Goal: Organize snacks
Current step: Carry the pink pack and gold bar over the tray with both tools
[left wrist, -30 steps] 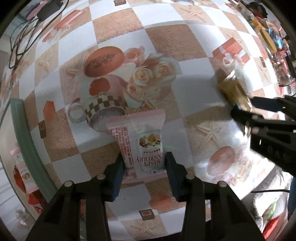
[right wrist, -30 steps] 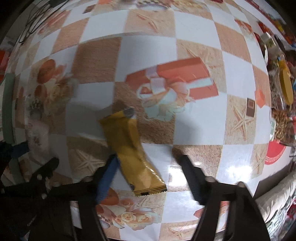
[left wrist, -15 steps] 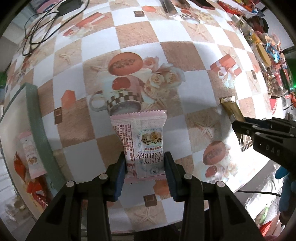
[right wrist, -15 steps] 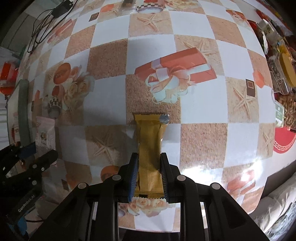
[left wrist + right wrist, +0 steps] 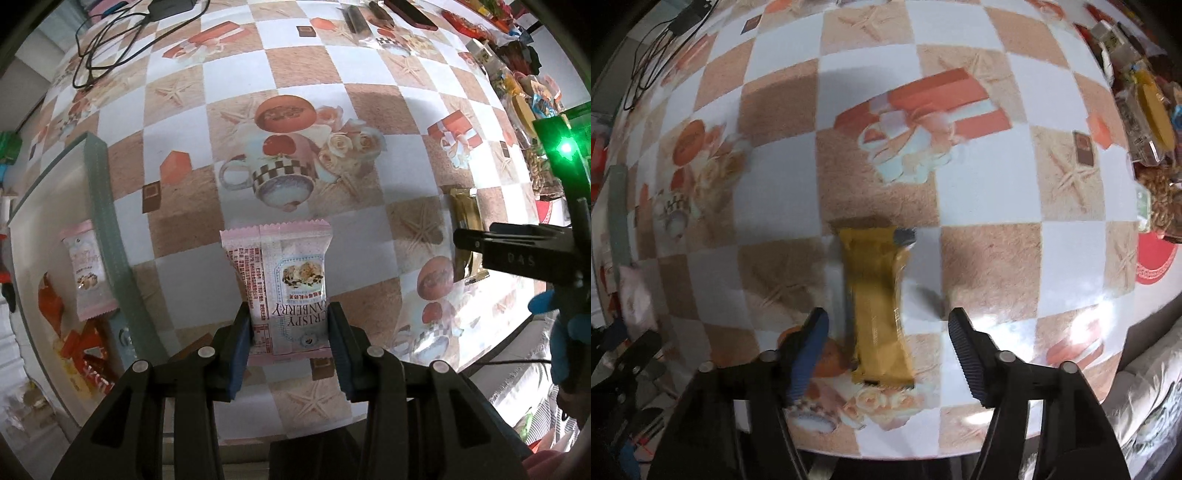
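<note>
Bright daylight, glare on tablecloth [image 5: 1082, 317], fisheye edges, right view blurred

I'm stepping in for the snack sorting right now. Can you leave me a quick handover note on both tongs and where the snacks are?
Left tongs: shut on the pink cranberry crisp packet, lifted over the table.
Right tongs: jaws opening; the yellow bar lies between them, pads not touching it.
Tray at the table's left edge already holds another pink packet and red-wrapped snacks.
Left to do: carry the pink packet to the tray, then regrasp the yellow bar and sort it.
</note>
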Motion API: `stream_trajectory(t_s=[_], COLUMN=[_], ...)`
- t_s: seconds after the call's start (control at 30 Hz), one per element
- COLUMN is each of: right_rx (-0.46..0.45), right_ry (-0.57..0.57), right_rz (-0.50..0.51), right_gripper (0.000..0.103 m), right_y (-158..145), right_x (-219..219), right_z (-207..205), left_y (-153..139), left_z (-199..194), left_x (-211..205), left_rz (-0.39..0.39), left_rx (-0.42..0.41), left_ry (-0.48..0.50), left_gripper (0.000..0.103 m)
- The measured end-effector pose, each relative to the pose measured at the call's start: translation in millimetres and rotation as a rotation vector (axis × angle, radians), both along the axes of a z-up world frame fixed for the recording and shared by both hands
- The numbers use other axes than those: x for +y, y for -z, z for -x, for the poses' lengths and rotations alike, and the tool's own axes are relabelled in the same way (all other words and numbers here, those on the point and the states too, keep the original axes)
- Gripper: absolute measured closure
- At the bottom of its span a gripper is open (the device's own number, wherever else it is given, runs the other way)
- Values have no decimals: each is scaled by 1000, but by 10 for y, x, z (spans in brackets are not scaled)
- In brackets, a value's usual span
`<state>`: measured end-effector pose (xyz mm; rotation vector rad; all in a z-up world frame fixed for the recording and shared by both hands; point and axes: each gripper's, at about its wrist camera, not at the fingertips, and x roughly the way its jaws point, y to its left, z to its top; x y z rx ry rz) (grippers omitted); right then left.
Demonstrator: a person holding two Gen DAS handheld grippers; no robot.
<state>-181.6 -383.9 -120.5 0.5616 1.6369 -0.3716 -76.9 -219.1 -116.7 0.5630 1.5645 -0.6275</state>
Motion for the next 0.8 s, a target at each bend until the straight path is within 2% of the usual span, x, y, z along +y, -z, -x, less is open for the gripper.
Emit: stream_trajectory(t_s=[0.17, 0.23, 0.27, 0.3, 0.37, 0.57, 0.63, 0.8], right_rx=[21, 22, 21, 12, 5, -24, -44, -98], right_ry=[-29, -44, -50, -61, -78, -85, -97, -143], right_rz=[18, 37, 45, 50, 42, 20, 7, -14], right_gripper=[35, 38, 47, 62, 79, 79, 79, 79], right_y=[72, 61, 62, 38, 5, -114, -263, -553], right_x=[-4, -21, 8, 23, 48, 135, 220, 479], right_z=[-64, -78, -103, -110, -139, -185, -163, -480], left_y=[-83, -82, -81, -101, -117, -291, -353, -524], left_z=[-7, -7, -9, -12, -31, -131, -172, -284], left_x=[91, 101, 106, 128, 150, 319, 389, 591], left_rz=[-2, -2, -3, -3, -3, 16, 25, 50], left_rx=[-6, -6, -5, -4, -3, -16, -21, -45], left_ry=[3, 2, 2, 1, -3, -20, -33, -75], left_gripper=[60, 60, 60, 60, 60, 60, 60, 60])
